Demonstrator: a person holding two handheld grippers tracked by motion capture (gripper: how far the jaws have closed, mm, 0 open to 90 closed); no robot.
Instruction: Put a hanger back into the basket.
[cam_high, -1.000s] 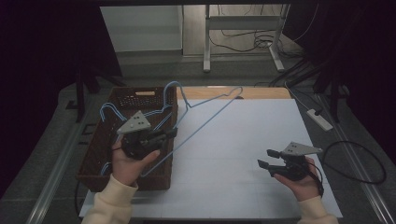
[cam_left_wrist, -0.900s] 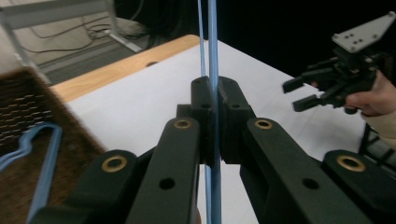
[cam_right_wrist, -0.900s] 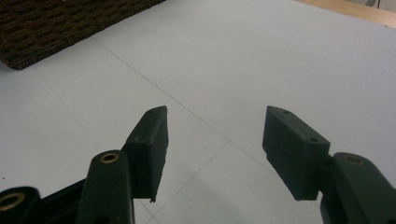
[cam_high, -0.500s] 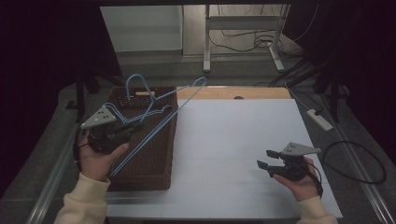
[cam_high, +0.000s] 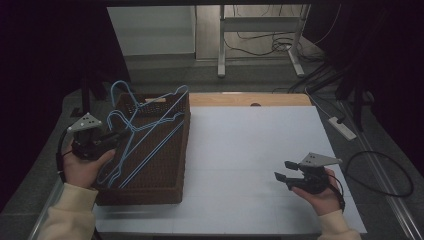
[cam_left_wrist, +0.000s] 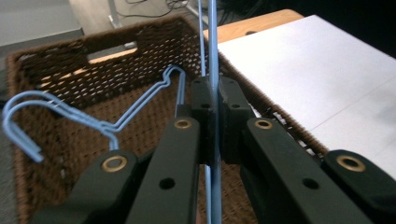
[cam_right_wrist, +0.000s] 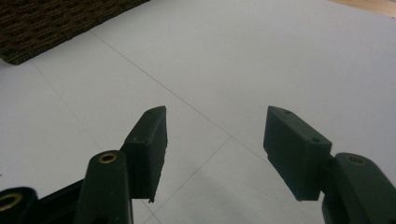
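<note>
My left gripper (cam_high: 116, 135) hovers over the left rim of a brown wicker basket (cam_high: 141, 195) and is shut on the wire of a blue hanger (cam_high: 159, 127). The hanger lies slanted across the basket, its far end resting on the back right rim. In the left gripper view my gripper (cam_left_wrist: 214, 91) clamps the thin blue wire (cam_left_wrist: 212, 28), and a second blue hanger (cam_left_wrist: 140, 105) lies inside the basket (cam_left_wrist: 60, 56). My right gripper (cam_high: 283, 178) is held low over the white table near its front right, open with nothing between its fingers (cam_right_wrist: 215, 144).
The white tabletop (cam_high: 250, 145) stretches between basket and right hand. A wooden strip (cam_high: 250, 99) runs along the far edge. A white power strip (cam_high: 342, 127) and cables lie off the table's right side. A basket corner (cam_right_wrist: 46, 23) is far from the right gripper.
My left gripper has carried the blue hanger leftward, from over the basket's right edge and the table to over the basket's left rim. The right gripper has stayed where it was.
</note>
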